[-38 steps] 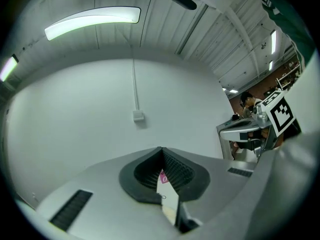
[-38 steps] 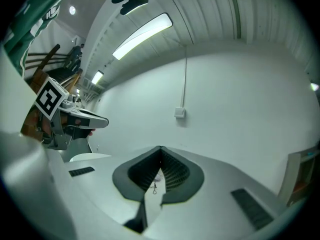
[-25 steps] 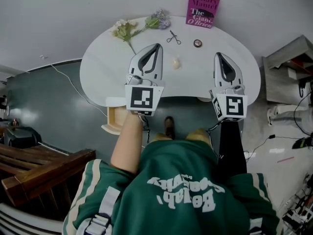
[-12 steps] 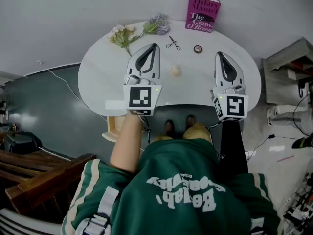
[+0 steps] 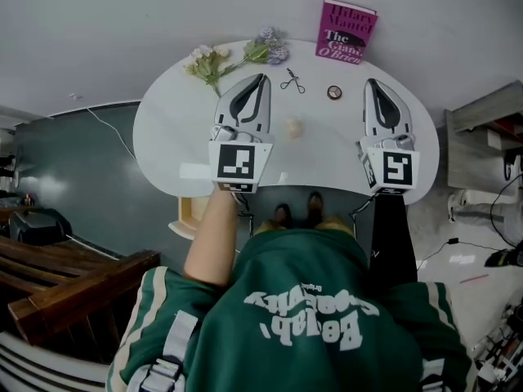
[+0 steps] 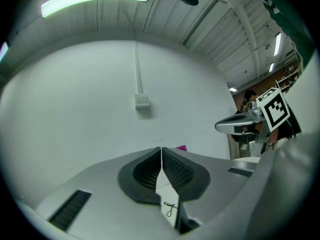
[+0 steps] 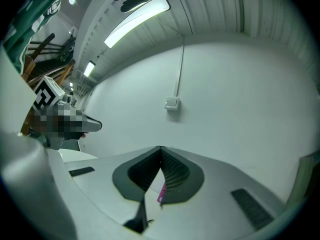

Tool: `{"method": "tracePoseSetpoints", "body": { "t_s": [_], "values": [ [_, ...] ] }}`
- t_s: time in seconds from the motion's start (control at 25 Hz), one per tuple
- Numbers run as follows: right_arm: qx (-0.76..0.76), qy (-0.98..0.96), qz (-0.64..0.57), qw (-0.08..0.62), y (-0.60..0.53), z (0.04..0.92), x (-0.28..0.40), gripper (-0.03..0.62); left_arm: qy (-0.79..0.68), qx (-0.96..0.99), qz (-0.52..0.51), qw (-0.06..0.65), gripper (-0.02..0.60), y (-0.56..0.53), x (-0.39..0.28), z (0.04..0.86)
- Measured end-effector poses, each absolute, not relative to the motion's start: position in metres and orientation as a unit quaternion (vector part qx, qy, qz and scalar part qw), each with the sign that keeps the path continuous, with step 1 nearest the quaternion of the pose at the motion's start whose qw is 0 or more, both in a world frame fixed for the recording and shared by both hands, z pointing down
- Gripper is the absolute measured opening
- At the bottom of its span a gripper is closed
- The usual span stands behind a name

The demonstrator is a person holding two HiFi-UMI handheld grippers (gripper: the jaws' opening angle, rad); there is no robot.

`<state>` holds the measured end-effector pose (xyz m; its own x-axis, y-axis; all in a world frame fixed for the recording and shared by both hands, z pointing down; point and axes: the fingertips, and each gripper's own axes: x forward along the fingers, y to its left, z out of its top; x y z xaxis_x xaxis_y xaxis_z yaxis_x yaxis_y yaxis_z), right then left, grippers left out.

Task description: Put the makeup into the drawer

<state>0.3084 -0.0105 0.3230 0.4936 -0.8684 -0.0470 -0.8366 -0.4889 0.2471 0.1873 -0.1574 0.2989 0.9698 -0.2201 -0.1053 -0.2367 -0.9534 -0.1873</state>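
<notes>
Now left gripper (image 5: 262, 77), right gripper (image 5: 369, 82) closed above table (image 5: 167, 129)

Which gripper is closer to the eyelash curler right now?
Left. The left gripper has its tip just left of the curler, in head view. The right gripper is well off to the curler's right, beyond the compact.
</notes>
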Motion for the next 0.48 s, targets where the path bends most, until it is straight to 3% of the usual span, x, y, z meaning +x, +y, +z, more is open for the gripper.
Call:
{"method": "tracePoseSetpoints", "body": {
  "t_s": [0.16,0.2,0.24,0.48],
  "values": [
    [0.862,-0.494,-0.074,0.087,-0.006,0.327,0.320,0.009,0.098,-0.992,-0.005,0.075,0.024,-0.153,0.206,0.329],
    [0.861,-0.495,-0.073,0.089,-0.005,0.329,0.323,0.009,0.087,-0.994,-0.022,0.060,0.086,-0.151,0.213,0.343],
    [0.862,-0.495,-0.072,0.090,-0.004,0.331,0.326,0.009,0.075,-0.995,-0.043,0.047,0.219,-0.149,0.219,0.359],
    [0.867,-0.486,-0.061,0.092,0.011,0.339,0.340,0.009,0.015,-0.978,-0.208,-0.006,0.264,-0.124,0.243,0.480]
  ]
}}
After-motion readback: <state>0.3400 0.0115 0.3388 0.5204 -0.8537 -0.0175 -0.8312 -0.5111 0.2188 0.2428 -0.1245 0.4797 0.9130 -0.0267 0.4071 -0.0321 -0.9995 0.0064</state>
